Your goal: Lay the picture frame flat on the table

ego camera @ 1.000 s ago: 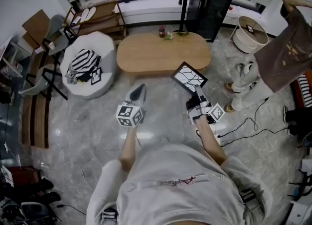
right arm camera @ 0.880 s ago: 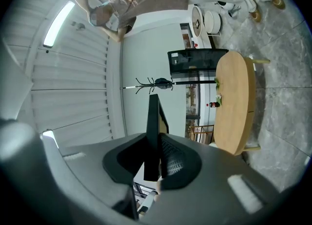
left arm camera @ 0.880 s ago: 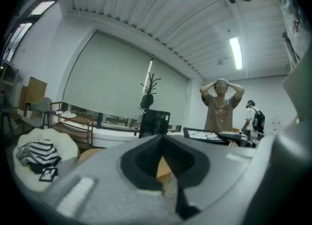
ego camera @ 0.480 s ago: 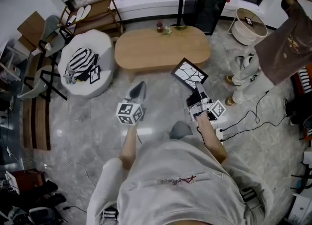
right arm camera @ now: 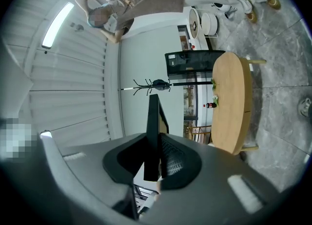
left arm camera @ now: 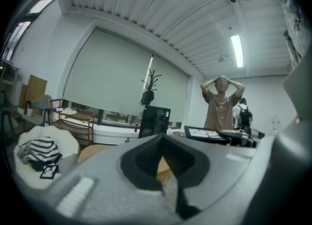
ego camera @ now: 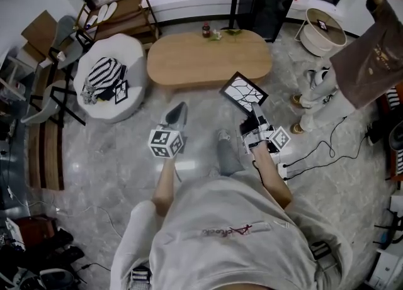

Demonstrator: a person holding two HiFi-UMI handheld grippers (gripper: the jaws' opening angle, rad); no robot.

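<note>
A grey stone floor runs up to an oval wooden table [ego camera: 208, 62], with a person [ego camera: 371, 50] standing at the right. The right claw [ego camera: 255, 116] is closed to a narrow gap on the frame [ego camera: 244, 94], its pads pressing both faces of the lower edge. The frame is in the air, tilted, by the table's near right edge and not lying on it. The left claw [ego camera: 179, 111] has its jaws together, empty, over the floor.

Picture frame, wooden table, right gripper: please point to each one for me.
picture frame [ego camera: 244, 94], head view, its white patterned face.
wooden table [ego camera: 208, 62], head view, bare middle of its top.
right gripper [ego camera: 255, 114], head view, between its fingertips.
</note>
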